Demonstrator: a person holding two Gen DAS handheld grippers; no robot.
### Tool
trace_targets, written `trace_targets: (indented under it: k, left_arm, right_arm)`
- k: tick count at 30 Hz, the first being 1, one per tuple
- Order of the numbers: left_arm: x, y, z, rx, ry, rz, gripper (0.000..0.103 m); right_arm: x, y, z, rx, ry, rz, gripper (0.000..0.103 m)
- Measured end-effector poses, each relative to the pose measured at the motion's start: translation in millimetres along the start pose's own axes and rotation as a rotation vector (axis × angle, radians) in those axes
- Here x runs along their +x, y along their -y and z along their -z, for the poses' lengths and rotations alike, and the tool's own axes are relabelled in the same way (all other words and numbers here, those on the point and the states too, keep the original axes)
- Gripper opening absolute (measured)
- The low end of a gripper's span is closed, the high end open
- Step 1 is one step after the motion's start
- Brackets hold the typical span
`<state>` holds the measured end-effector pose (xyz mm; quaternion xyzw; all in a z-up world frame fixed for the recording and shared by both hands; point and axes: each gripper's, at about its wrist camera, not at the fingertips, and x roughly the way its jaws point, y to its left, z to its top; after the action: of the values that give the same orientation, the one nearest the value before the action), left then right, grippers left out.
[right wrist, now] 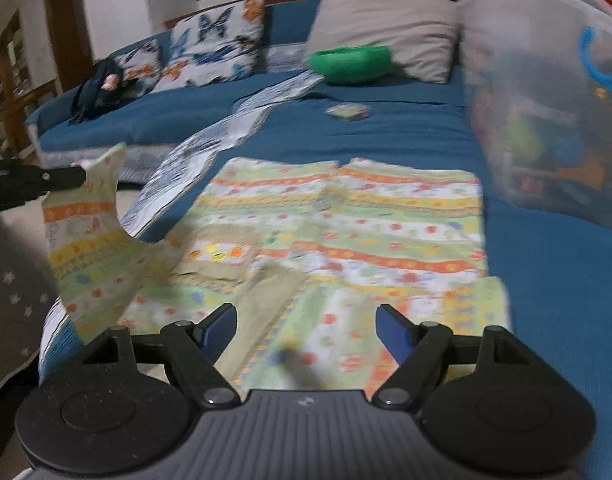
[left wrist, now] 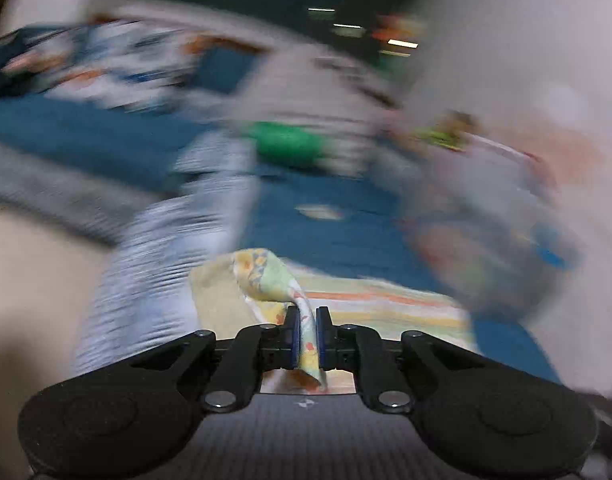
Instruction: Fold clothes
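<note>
A small patterned garment [right wrist: 346, 232] with orange, yellow and green stripes lies spread on the blue bed [right wrist: 546, 280]. My left gripper [left wrist: 306, 330] is shut on a corner of the garment [left wrist: 266, 276] and holds it lifted; it shows at the left edge of the right wrist view [right wrist: 78, 178], with the lifted sleeve [right wrist: 90, 240] hanging from it. My right gripper [right wrist: 306, 330] is open and empty, just above the garment's near edge. The left wrist view is heavily motion-blurred.
A butterfly pillow [right wrist: 214, 46], a beige pillow [right wrist: 382, 20] and a green object [right wrist: 350, 62] sit at the back of the bed. A clear plastic bag of things [right wrist: 546, 100] stands at the right. A blue-white striped cloth [right wrist: 226, 128] runs along the left.
</note>
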<state>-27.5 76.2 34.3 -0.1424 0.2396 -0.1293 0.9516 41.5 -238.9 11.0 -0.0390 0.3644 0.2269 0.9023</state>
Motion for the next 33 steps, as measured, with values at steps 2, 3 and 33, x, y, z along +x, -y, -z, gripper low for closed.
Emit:
trace_targets:
  k: [2,3,33]
  left_arm:
    - [10.7,31.2,8.2,0.116,-0.045,0.082,0.011]
    - [16.6,42.2,14.8,0.157,-0.073,0.101,0.014]
    - [28.3,-23.0,80.1,0.079,-0.312,0.063,0.049]
  right_arm:
    - [-4.3,11.4,0.3,0.033,0.009,0.025,0.078]
    - [-6.2,16.5,0.8,0.047,0.011,0.035,0.078]
    - [82.5,-98.0,-33.5,-0.185,-0.170,-0.093,0.050]
